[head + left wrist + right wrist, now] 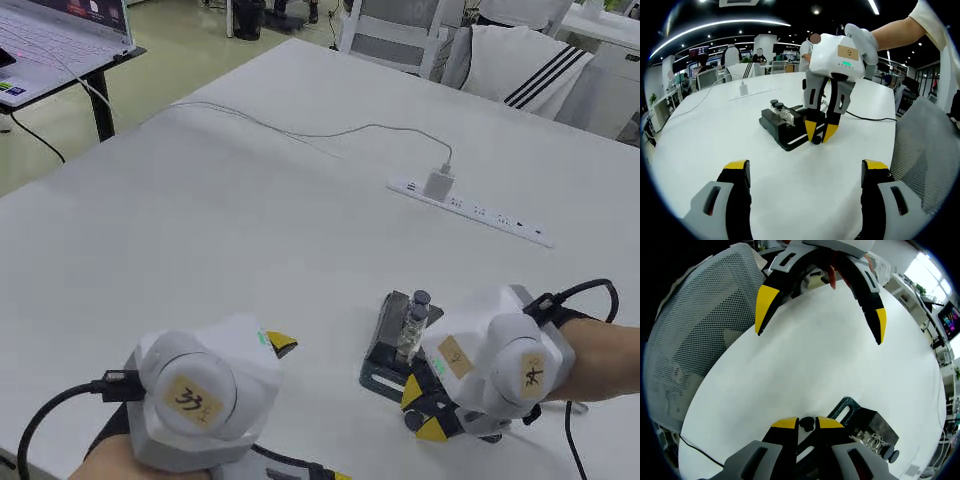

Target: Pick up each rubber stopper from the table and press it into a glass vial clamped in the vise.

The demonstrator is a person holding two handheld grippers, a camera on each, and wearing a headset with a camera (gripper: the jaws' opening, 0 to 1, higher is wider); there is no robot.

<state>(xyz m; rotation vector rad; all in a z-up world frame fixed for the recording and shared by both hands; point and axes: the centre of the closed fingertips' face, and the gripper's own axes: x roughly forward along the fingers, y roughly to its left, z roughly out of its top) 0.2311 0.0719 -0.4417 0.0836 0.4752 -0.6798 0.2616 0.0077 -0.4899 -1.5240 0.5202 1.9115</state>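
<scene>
Much of the white table [250, 220] lies bare up to the power strip [470, 208] at upper right, so there is room to move, yet a dropped stopper could roll far. The table's near edge runs at lower left, close to the left gripper [820, 317], whose jaws are spread wide. At lower right the vise [385, 350] clamps a glass vial [412, 330]; a skewed press might crack it. Just beside the vise, the right gripper [821, 134] pinches a small dark rubber stopper [806, 422], and the hold looks shallow.
</scene>
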